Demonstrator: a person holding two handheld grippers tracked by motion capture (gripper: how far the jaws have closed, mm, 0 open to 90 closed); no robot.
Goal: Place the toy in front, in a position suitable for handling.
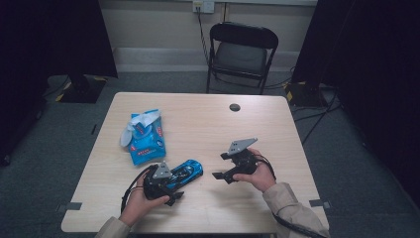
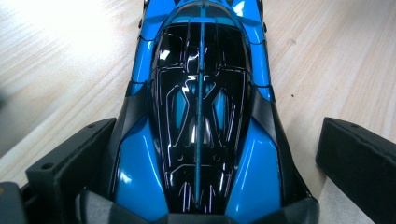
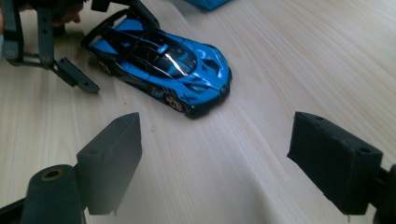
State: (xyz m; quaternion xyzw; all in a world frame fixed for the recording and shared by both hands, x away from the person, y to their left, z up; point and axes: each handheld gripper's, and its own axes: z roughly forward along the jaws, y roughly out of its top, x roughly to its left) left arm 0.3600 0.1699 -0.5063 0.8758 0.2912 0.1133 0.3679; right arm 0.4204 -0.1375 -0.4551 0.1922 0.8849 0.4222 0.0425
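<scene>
One glossy blue-and-black toy car (image 2: 201,116) sits near the table's (image 1: 208,124) front edge, one blue wipes packet (image 1: 145,139) behind it. Left gripper (image 1: 171,191) straddles the car's rear, jaws apart; right gripper (image 1: 222,166) hangs wide open, empty.

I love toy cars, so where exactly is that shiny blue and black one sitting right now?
In the high view the blue and black toy car sits on the wooden table near its front edge, left of centre, between the open jaws of the left gripper, just below the blue wipes packet.

The blue wipes pack (image 1: 145,137), lying just beyond the toy car (image 1: 184,173), carries red and white print, seemingly a brand, too blurred to read.
</scene>
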